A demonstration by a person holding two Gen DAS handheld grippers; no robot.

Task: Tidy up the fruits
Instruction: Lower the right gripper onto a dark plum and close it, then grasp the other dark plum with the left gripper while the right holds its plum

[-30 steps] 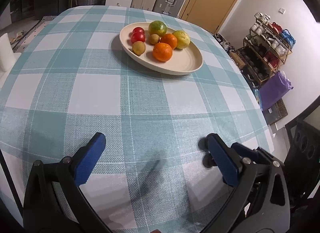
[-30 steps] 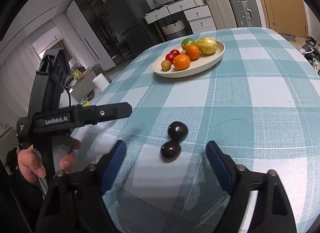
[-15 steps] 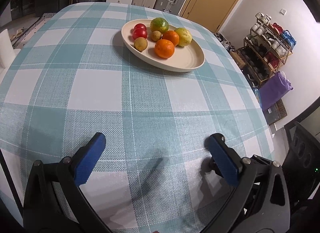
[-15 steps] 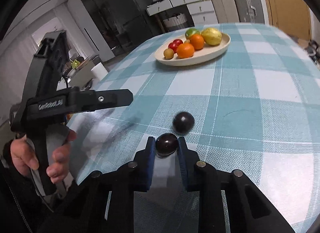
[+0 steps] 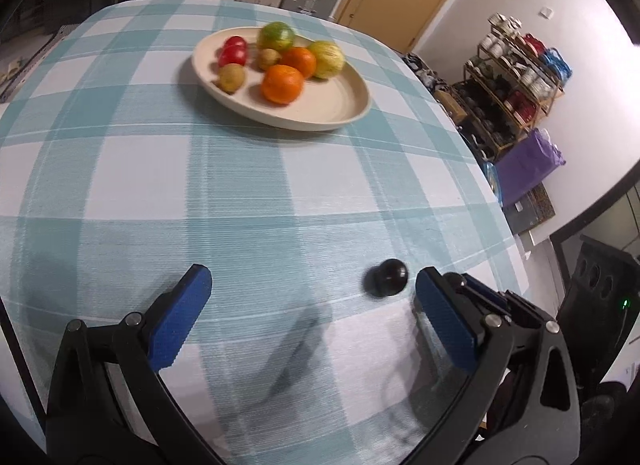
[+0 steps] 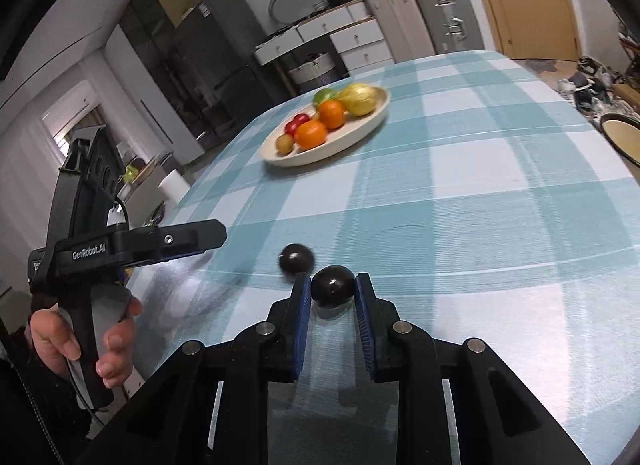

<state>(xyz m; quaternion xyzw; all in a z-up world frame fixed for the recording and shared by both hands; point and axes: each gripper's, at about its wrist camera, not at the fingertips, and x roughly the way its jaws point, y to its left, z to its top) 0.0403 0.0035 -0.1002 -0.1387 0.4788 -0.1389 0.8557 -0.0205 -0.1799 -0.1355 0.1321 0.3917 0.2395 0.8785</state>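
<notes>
While the right gripper sits low-centre in the right wrist view, its blue pads are clamped on a dark round fruit, one pad on each side, w/ the fruit at the fingertips just over the checked tablecloth. A second dark fruit lies on the cloth just upper left of the held one, close to it; can't tell if they touch.

Left gripper spans the bottom of the left wrist view, fingers spread wide, nothing between them. Its right pad is just beside the second dark fruit, seen there at lower right, not touching. In the right wrist view that same gripper shows at the left edge, held by the person's hand.

Cream oval plate sits top-centre in the left view, well apart from both grippers. On it: 2 oranges, 2 red tomatoes, 2 small brown kiwis, a green-orange citrus and a yellow-green fruit. The right half of the plate is bare.

Bkgd: suitcases and a white drawer unit at the top of the right view.
</notes>
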